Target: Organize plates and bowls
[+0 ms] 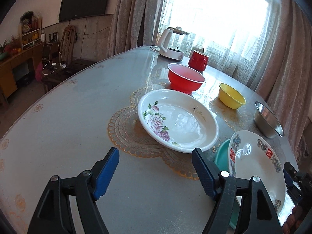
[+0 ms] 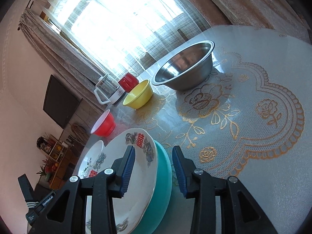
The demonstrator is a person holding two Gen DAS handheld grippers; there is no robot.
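A white plate with pink roses [image 1: 179, 120] lies on the table ahead of my left gripper [image 1: 156, 167], which is open and empty just short of its near rim. To the right, a white plate with red characters [image 1: 257, 167] rests on a teal plate [image 1: 222, 154]. In the right wrist view my right gripper [image 2: 154, 167] is open, its fingers straddling the rims of the patterned plate [image 2: 136, 167] and the teal plate [image 2: 161, 183] without gripping. A red bowl [image 1: 185, 78], a yellow bowl [image 1: 231, 96] and a steel bowl [image 1: 268, 120] stand beyond.
A white kettle [image 1: 171, 44] and a red mug [image 1: 198, 60] stand at the table's far edge by the curtained window. The table [image 1: 68, 120] has a lace-patterned cover. A TV and shelves are at the room's left.
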